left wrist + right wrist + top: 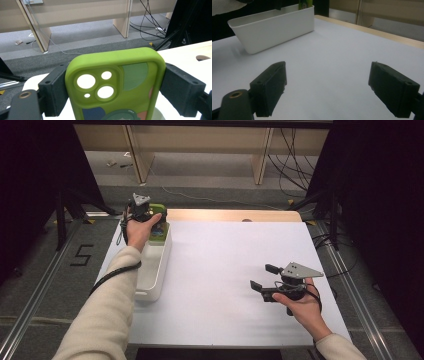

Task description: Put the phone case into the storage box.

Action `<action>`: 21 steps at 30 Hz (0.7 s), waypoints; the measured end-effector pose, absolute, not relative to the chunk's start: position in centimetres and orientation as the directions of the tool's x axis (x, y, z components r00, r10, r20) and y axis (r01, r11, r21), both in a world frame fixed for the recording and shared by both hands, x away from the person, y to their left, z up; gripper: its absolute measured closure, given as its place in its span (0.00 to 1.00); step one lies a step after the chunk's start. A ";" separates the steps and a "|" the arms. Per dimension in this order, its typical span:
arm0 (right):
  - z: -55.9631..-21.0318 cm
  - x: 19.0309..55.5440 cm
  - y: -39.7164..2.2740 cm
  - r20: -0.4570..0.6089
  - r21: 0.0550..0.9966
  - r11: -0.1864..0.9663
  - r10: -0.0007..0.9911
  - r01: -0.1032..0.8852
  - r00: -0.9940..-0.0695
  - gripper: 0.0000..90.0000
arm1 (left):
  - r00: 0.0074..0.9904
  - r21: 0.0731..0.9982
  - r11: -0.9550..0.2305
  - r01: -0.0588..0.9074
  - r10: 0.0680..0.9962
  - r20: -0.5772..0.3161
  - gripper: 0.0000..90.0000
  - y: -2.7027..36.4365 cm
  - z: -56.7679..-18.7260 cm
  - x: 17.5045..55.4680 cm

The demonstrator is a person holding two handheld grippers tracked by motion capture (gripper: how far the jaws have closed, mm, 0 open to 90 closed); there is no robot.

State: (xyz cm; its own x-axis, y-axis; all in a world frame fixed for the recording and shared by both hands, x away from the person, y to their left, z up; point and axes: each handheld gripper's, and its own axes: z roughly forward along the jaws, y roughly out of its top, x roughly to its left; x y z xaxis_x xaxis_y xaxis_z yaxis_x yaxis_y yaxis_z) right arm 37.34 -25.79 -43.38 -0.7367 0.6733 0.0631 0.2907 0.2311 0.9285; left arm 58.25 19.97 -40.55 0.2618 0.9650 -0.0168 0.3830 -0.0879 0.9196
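The left gripper (113,85) holds a green phone case (116,87) at the far end of a white bin (156,270), which sits along the left edge of the table (225,260). Its fingers (53,92) pinch the case by its two long sides, one pad on each side, in contact. The case stands upright with its camera cut-outs at the top, back face toward the gripper's camera; coloured patches and part of a cartoon figure mark the back. In the high view the case sits over the bin's far end, partly covered by the person's left hand (141,231). Whether its lower end touches the bin floor cannot be told.

The right gripper (264,277) is held low over the table's right side, well apart from the bin. Its fingers (270,87) are spread wide with bare white table surface between them, pointing toward the bin.
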 end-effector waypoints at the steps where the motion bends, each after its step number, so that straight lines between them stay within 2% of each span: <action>1: -43.4 37.3 -25.8 0.061 0.929 0.231 0.673 0.289 -0.737 0.18 | 0.263 0.919 -0.089 0.384 0.965 -0.016 0.17 20.0 -40.6 58.3; 21: -43.4 37.3 -25.8 0.061 0.928 0.234 0.673 0.291 -0.737 0.18 | 0.261 0.911 -0.082 0.404 0.965 -0.029 0.17 19.9 -41.3 58.4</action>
State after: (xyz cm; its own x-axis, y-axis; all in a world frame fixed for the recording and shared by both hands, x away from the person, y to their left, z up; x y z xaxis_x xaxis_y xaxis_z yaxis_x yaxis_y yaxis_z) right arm 37.32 -25.76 -43.38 -0.7371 0.6731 0.0607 0.2905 0.2344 0.9277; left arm 58.40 19.89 -41.33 0.2610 0.9649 -0.0291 0.4037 -0.0817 0.9112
